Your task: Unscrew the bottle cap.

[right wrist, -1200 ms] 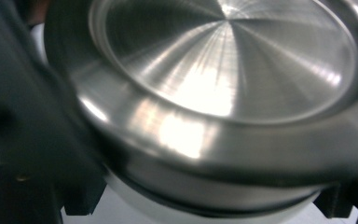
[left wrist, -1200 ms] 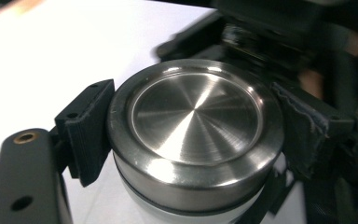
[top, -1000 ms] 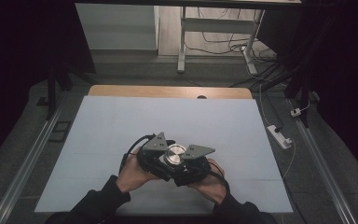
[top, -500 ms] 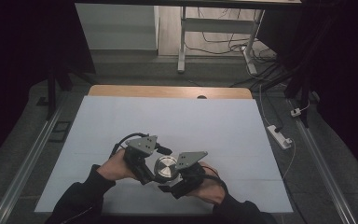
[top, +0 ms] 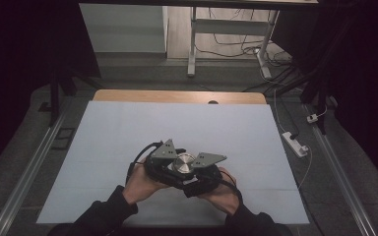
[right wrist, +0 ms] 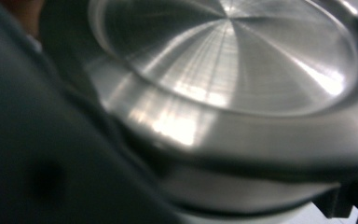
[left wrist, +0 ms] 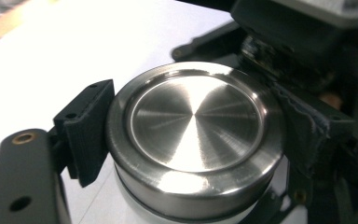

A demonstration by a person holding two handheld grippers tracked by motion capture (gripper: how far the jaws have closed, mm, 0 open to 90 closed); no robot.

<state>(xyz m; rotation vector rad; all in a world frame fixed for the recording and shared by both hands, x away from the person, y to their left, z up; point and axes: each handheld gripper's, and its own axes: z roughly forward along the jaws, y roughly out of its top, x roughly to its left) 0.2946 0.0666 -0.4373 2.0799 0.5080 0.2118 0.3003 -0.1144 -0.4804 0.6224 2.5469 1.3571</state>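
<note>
A round jar with a brushed-metal lid (top: 183,163) and a white body is held just above the white table sheet (top: 128,128), near its front middle. My left gripper (left wrist: 198,128) is shut on the lid, one black pad (left wrist: 88,126) pressing its left rim and the other its right rim. In the high view the left gripper (top: 173,164) and right gripper (top: 194,173) crowd together around the jar, each with a hand behind it. In the right gripper view the lid (right wrist: 223,60) is very close and blurred. My right gripper (right wrist: 205,191) grips the white body below it.
A bare wooden strip (top: 177,96) marks the table's far edge. A white power strip (top: 295,143) lies on the floor to the right. Metal rails (top: 29,172) run along both sides, and desk legs (top: 192,44) stand beyond.
Half a second ago the hands and grippers sat slightly lower and farther apart around the jar. They have closed in and shifted a little toward the far side.
</note>
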